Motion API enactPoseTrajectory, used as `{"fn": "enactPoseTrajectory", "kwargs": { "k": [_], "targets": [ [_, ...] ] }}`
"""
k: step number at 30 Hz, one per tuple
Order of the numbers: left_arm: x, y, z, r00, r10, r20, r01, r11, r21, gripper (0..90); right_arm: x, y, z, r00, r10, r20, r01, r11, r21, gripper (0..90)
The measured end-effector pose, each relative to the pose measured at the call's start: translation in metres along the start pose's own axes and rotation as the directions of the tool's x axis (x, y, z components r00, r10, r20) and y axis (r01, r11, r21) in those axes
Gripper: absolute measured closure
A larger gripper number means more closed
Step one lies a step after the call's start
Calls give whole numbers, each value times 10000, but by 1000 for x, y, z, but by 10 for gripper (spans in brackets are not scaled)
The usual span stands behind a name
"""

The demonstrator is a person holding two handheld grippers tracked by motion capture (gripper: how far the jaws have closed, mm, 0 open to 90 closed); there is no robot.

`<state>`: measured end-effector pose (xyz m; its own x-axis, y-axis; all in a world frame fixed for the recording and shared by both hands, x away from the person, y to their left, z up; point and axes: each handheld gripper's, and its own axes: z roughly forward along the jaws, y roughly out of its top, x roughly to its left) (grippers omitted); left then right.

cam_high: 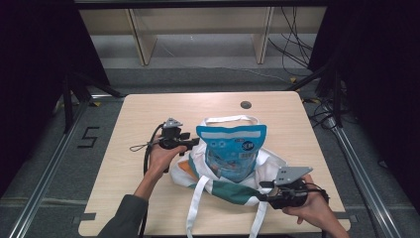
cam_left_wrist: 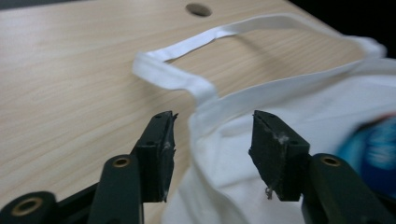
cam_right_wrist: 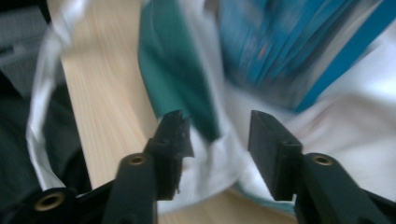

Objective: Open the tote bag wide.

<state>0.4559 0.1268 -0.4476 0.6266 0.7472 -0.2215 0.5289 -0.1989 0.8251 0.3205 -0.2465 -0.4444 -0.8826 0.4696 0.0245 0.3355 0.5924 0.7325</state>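
Tote bag (cam_high: 225, 171) lies at table (cam_high: 148, 114) centre with blue snack pouch (cam_high: 232, 148) standing in its mouth. Left gripper (cam_high: 190, 142), at the bag's 9 o'clock, jaws parted, straddles the white rim without pinching. Right gripper (cam_high: 262, 191), at 5 o'clock, likewise released astride the hem.

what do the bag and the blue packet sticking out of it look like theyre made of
Tote bag: seemingly woven cloth, matte white with green and orange panels; it slumps and creases softly, with flat fabric straps.
Blue packet: probably glossy plastic film; it has printed graphics and a sealed top edge.
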Motion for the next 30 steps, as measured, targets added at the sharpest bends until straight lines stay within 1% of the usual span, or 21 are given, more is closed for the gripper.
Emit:
{"fn": "enactPoseTrajectory", "kwargs": {
  "k": [3, 4, 5, 6, 9, 11, 12, 14, 15, 16, 17, 18, 19, 21, 22, 24, 26, 27, 28, 29, 30],
  "targets": [
    [-18, -5, -18, 9987, 430, 257, -427, 9990, -145, 597, -1, 9, -23, 9993, 351, 148, -335, 9947, -972, 543],
    [-25, -8, -21, 9975, 604, 372, -602, 9982, -61, 626, -5, 11, -29, 9991, 162, 388, -113, 9923, -1236, 546],
    [-31, -13, -24, 9966, 648, 502, -646, 9979, -52, 637, -5, 12, -34, 9963, 513, 687, -419, 9904, -1318, 547],
    [-37, -18, -27, 9953, 754, 614, -753, 9972, -33, 654, -11, 12, -38, 9921, 520, 1141, -356, 9894, -1411, 549],
    [-51, -35, -31, 9910, 924, 964, -926, 9957, -23, 692, -27, 7, -43, 9691, 1023, 2246, -711, 9872, -1425, 546],
    [-56, -49, -30, 9885, 1031, 1103, -1057, 9942, 177, 708, -41, 1, -40, 9365, 1478, 3180, -1083, 9844, -1388, 530],
    [-58, -54, -29, 9860, 1198, 1161, -1254, 9912, 425, 714, -46, -2, -36, 9253, 1683, 3397, -1301, 9826, -1324, 531],
    [-60, -66, -26, 9849, 1331, 1106, -1416, 9872, 731, 733, -57, -7, -25, 9274, 1766, 3299, -1488, 9830, -1079, 560],
    [-60, -70, -25, 9828, 1409, 1195, -1517, 9846, 872, 743, -63, -10, -19, 9306, 1509, 3336, -1285, 9878, -884, 607],
    [-59, -73, -24, 9782, 1743, 1125, -1868, 9759, 1126, 758, -66, -12, -13, 9297, 1343, 3430, -1224, 9909, -564, 662],
    [-58, -76, -24, 9747, 1967, 1064, -2094, 9697, 1262, 779, -72, -15, -7, 9231, 1118, 3679, -1138, 9934, -165, 746],
    [-59, -81, -21, 9695, 2270, 924, -2396, 9574, 1610, 797, -76, -17, -4, 9223, 1007, 3731, -1105, 9939, 50, 796],
    [-58, -85, -18, 9629, 2527, 943, -2662, 9470, 1797, 814, -79, -20, 2, 9209, 1152, 3723, -1298, 9914, 143, 816],
    [-57, -95, -11, 9651, 2483, 834, -2604, 9435, 2049, 832, -84, -24, 12, 9235, 798, 3751, -1181, 9898, 801, 842],
    [-55, -98, -8, 9653, 2472, 841, -2595, 9438, 2046, 840, -85, -25, 17, 9196, 738, 3859, -1189, 9884, 942, 850],
    [-55, -97, -7, 9654, 2472, 831, -2594, 9428, 2094, 860, -91, -25, 28, 9173, 572, 3941, -1174, 9845, 1304, 870],
    [-54, -97, -4, 9627, 2652, 542, -2707, 9401, 2070, 886, -97, -25, 34, 9101, 529, 4109, -1186, 9835, 1362, 874],
    [-52, -96, -3, 9597, 2745, 600, -2810, 9379, 2032, 892, -101, -24, 36, 9071, 540, 4174, -1204, 9836, 1344, 875],
    [-50, -96, -2, 9641, 2594, 571, -2657, 9424, 2031, 891, -104, -23, 39, 9040, 606, 4233, -1281, 9828, 1329, 875],
    [-49, -95, 0, 9651, 2567, 517, -2619, 9446, 1977, 892, -108, -22, 41, 9008, 655, 4293, -1334, 9825, 1301, 875],
    [-48, -93, 1, 9638, 2630, 443, -2665, 9438, 1956, 892, -111, -21, 44, 8980, 714, 4341, -1399, 9819, 1279, 876]
  ]
}}
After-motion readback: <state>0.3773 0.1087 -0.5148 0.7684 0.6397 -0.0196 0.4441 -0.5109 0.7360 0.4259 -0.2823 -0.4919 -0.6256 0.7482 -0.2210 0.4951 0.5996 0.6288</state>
